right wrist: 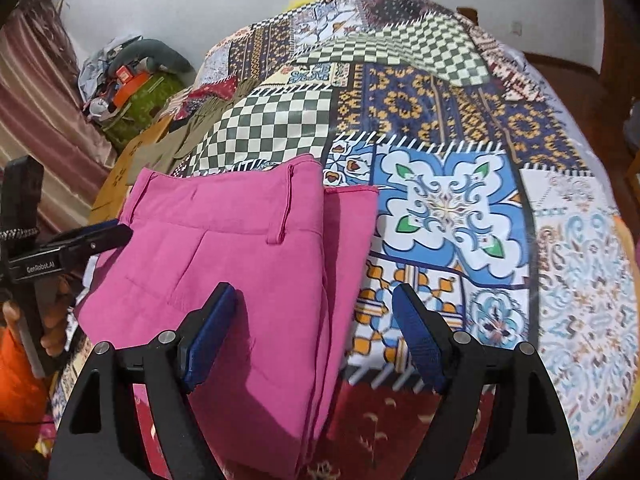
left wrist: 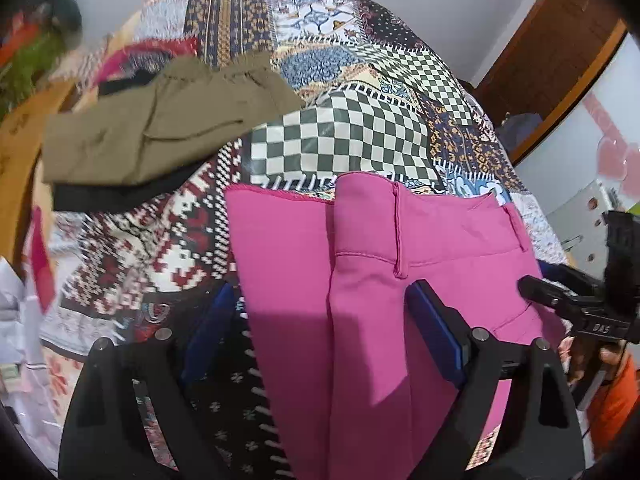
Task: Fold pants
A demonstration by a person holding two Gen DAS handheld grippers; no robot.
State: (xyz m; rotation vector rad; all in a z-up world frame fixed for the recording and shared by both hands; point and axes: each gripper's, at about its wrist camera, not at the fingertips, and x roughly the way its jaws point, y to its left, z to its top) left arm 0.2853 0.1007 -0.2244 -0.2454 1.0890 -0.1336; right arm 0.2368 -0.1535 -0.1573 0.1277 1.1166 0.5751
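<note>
Pink pants (left wrist: 360,280) lie folded on the patchwork tablecloth (left wrist: 344,136), waistband with belt loops on top at the far end; they also show in the right wrist view (right wrist: 224,264). My left gripper (left wrist: 320,316) is open over the pants, its jaws wide apart astride the left edge of the fold. My right gripper (right wrist: 312,320) is open, its left finger (right wrist: 208,336) over the pants and its right finger (right wrist: 420,340) over the cloth. Each gripper shows in the other's view, the right (left wrist: 560,300) and the left (right wrist: 80,240). Neither holds anything.
Folded olive pants (left wrist: 160,132) lie on a black garment (left wrist: 120,196) at the far left of the table. Clutter with an orange item (right wrist: 128,80) sits by the wall. A curtain (right wrist: 32,120) hangs left. A wooden door frame (left wrist: 560,52) stands right.
</note>
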